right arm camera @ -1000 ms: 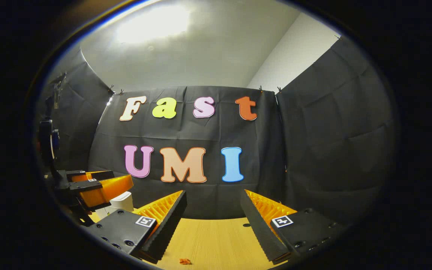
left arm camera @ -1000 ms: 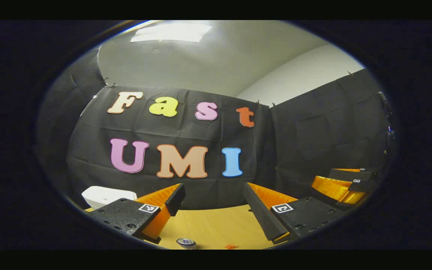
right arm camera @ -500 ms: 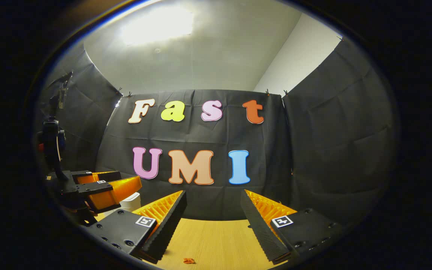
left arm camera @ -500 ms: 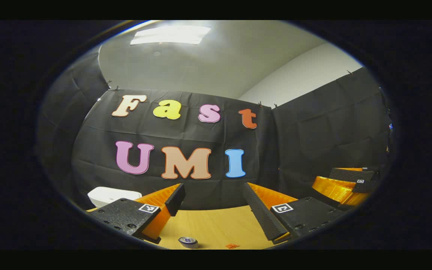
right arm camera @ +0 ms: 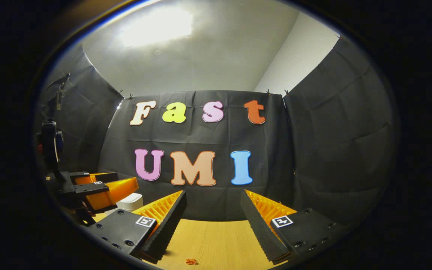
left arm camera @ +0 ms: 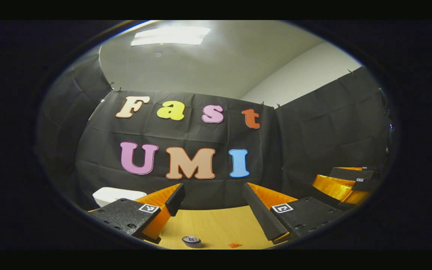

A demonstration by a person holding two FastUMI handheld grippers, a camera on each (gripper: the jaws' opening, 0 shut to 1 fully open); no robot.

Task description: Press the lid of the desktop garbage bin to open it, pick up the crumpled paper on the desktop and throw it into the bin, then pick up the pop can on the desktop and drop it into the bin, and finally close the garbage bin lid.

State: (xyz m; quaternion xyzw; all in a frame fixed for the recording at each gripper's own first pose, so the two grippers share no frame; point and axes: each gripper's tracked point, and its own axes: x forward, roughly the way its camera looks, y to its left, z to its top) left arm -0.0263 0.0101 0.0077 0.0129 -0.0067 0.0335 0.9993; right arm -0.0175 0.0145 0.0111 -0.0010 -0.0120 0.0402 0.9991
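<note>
1. My table [left arm camera: 216, 225] is cut off low in both views, so I see just its far strip.
2. Left gripper view: the white bin [left arm camera: 116, 195] sits far left, half hidden behind my left gripper [left arm camera: 216, 204], jaws wide, empty.
3. Right gripper [right arm camera: 212, 210] too gapes wide, empty.
4. The can [left arm camera: 191, 240] stands near, its top alone visible.
5. A small orange scrap [right arm camera: 191, 261] lies near; I cannot tell if it is the paper.
</note>
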